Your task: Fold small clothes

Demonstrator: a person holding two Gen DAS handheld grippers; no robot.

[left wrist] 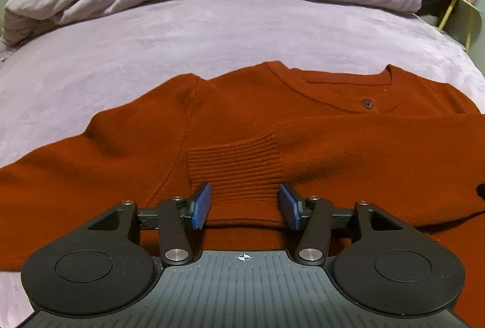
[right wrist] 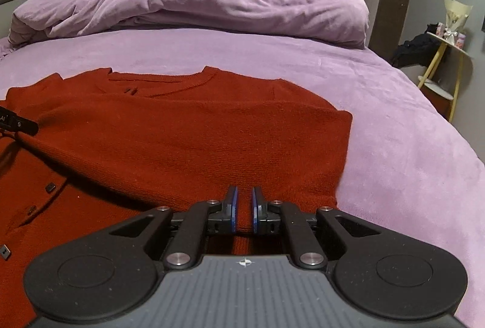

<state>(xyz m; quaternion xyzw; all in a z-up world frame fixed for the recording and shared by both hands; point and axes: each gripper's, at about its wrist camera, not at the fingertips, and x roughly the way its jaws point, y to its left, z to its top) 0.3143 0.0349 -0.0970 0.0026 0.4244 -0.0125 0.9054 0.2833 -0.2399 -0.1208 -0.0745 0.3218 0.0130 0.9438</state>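
Purple bed: red cardigan spread; left gripper released astride ribbed cuff; right gripper seemingly pinching hem.

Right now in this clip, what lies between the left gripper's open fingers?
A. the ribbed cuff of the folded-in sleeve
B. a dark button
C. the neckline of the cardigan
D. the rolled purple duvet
A: in the left wrist view the left gripper stands open with its blue pads either side of the ribbed cuff of the red cardigan, whose sleeve lies folded across the body.
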